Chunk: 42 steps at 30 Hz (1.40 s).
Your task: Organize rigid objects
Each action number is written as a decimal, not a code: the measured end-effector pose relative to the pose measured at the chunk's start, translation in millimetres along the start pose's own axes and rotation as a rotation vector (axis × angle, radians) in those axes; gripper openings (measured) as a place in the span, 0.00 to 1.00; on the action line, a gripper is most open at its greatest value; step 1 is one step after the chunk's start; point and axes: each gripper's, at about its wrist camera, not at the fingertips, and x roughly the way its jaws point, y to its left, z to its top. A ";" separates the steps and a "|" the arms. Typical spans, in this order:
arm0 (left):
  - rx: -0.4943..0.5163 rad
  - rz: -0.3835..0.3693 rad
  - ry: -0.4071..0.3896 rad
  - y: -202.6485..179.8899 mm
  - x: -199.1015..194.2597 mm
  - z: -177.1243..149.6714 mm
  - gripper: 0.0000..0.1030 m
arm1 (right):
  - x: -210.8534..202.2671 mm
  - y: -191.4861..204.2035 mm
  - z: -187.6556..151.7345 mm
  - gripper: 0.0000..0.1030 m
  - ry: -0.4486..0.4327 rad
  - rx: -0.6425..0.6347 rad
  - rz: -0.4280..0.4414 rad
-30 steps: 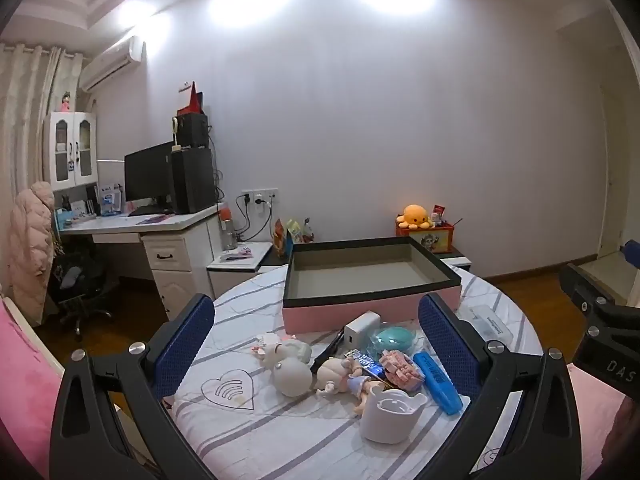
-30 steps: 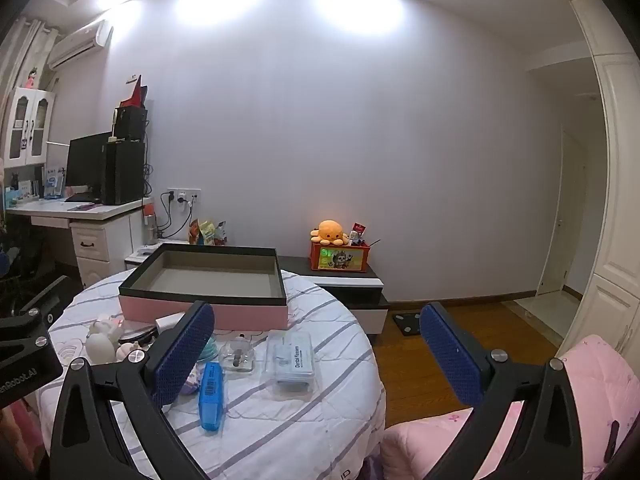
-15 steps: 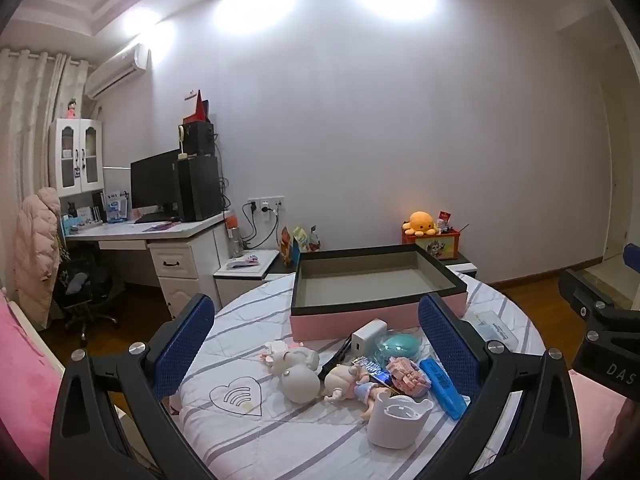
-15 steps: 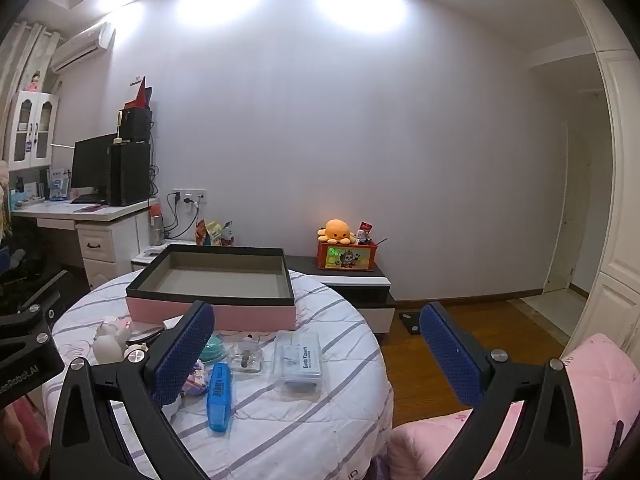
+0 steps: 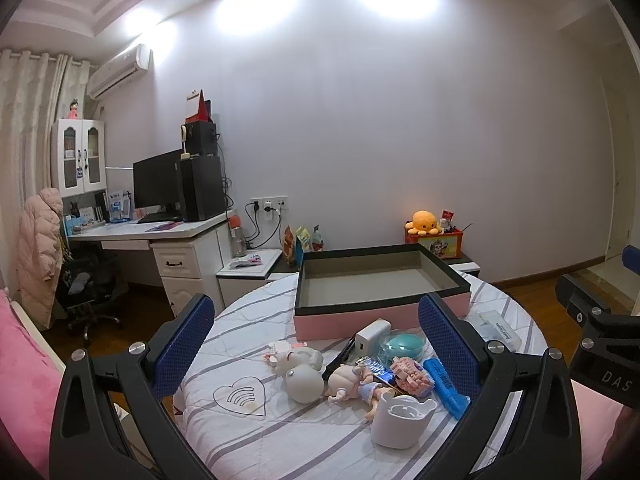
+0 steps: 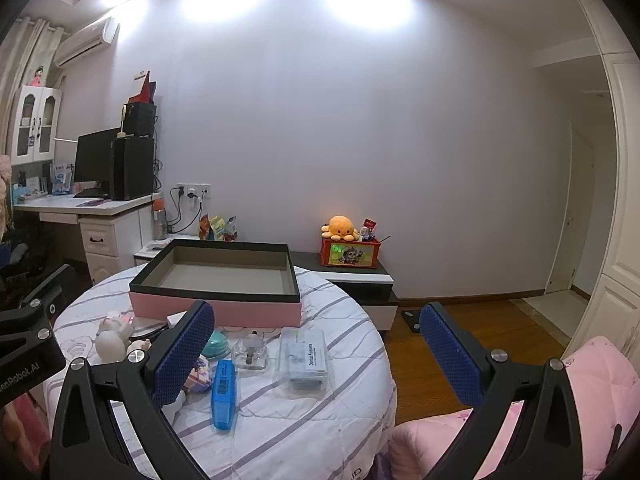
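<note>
Both tongs released above the round striped-cloth surface [image 5: 248, 436].

Left tongs [image 5: 316, 350] and right tongs [image 6: 316, 354] spread wide, gripping nothing. Shallow pink cardboard box with black rim [image 5: 380, 288] sitting at the far side. Just before it, clustered: white charger block [image 5: 372, 337], teal oval case [image 5: 402, 346], white cup-shaped holder [image 5: 400, 420], blue plastic bar [image 6: 224, 392], clear plastic flosser box [image 6: 306, 356].

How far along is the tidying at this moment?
Nothing looks done: the pink box shows nothing inside. Nothing is in hand: left gripper and right gripper are both open. Left: the blue case, white cup, doll and other items on the table.
</note>
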 end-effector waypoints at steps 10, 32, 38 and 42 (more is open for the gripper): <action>0.002 0.010 0.001 0.5 -1.1 0.4 1.00 | 1.4 0.5 -1.1 1.00 0.000 0.002 0.010; -0.005 0.008 0.006 -1.4 2.0 3.6 1.00 | 1.8 -0.6 0.3 1.00 -0.001 0.008 0.010; -0.006 0.008 0.008 -1.9 4.2 3.0 1.00 | 1.6 -1.1 0.2 1.00 0.001 0.006 0.008; -0.002 0.013 0.007 -1.3 4.3 2.5 1.00 | 1.1 -0.9 1.2 1.00 0.003 0.002 0.008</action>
